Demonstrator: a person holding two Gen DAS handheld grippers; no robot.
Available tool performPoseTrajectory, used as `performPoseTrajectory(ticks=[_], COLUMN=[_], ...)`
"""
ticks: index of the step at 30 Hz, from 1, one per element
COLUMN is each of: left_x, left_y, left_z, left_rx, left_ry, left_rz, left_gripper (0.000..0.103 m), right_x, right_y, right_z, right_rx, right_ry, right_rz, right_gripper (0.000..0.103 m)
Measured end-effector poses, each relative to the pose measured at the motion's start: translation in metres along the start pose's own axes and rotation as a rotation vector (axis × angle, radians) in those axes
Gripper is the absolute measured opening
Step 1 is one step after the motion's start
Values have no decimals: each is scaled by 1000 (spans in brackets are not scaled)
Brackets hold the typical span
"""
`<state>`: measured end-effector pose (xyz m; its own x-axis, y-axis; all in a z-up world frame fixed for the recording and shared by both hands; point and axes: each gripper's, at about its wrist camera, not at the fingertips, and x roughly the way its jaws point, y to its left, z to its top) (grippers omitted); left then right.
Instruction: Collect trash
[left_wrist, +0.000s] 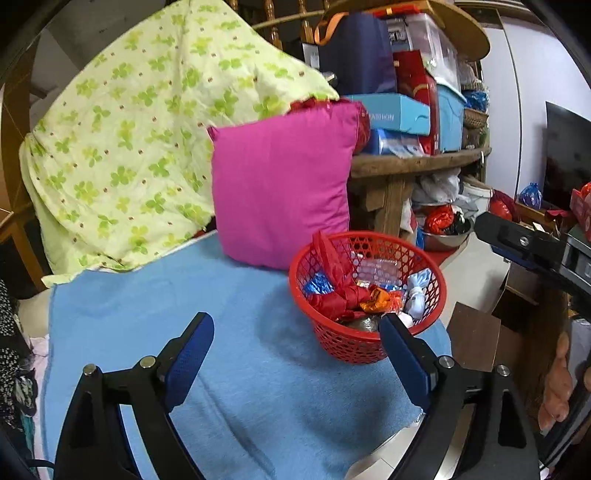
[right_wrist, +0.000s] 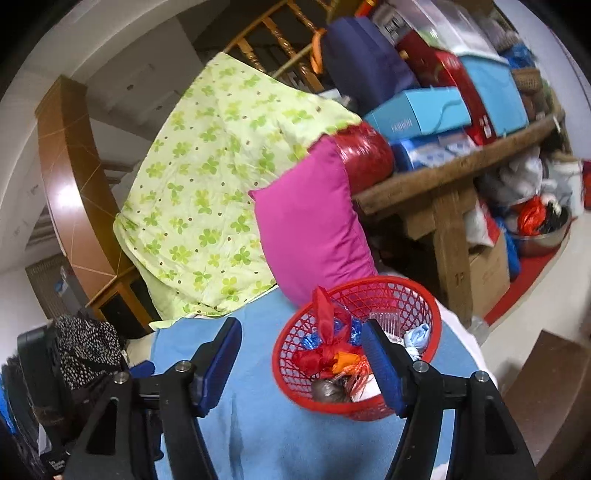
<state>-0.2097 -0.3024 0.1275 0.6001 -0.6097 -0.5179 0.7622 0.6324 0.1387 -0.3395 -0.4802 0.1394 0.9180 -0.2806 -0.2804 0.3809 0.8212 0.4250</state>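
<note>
A red mesh basket (left_wrist: 343, 343) (right_wrist: 402, 286) stands on a blue cloth (left_wrist: 229, 295) (right_wrist: 266, 435). Inside lie a knotted red plastic bag (left_wrist: 332, 291) (right_wrist: 321, 314), an orange wrapper (left_wrist: 376, 301) (right_wrist: 345, 360), blue foil (left_wrist: 317, 284), a pale blue wad (left_wrist: 417, 291) (right_wrist: 417, 336), a clear plastic tray (left_wrist: 380, 269) and something grey (right_wrist: 327, 391). My left gripper (left_wrist: 295, 319) hangs open above the cloth, just left of the basket, holding nothing. My right gripper (right_wrist: 301, 326) is open too, nothing pinched, with its right finger (right_wrist: 380, 362) in front of the basket.
A magenta cushion (left_wrist: 280, 184) (right_wrist: 314, 229) leans behind the basket, beside a green clover-print quilt (left_wrist: 129, 147) (right_wrist: 207, 192). A wooden bench (left_wrist: 413, 164) piled with boxes stands at the back right. A person's hand (left_wrist: 554, 384) shows at the right edge.
</note>
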Motion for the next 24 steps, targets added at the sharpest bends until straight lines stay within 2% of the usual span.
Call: performPoseTrajectory(ticks=[5,8,12,20,24], left_x=[-30,-48,-70,-118,-138], left_y=[1,3,5,8,8], left_z=[-3,-5,-6,-6,-8], left_rx=[15,10,-2,-11,-13], left_ry=[-33,-53,-72,-117,-131], left_rz=[46,76,101,193,229], left_gripper=[92,92,98,99,100], right_x=[-40,-60,-86,-126,-150], right_y=[28,41,58,83,92], right_z=[1,2,1,-4,-5], right_rx=[-48,-76,-108,-158,-190], right_ry=[-35,-58,-70,-41,-60], right_rz=[-27,-36,-41,-67,-78], right_gripper=[78,86,86,87,88])
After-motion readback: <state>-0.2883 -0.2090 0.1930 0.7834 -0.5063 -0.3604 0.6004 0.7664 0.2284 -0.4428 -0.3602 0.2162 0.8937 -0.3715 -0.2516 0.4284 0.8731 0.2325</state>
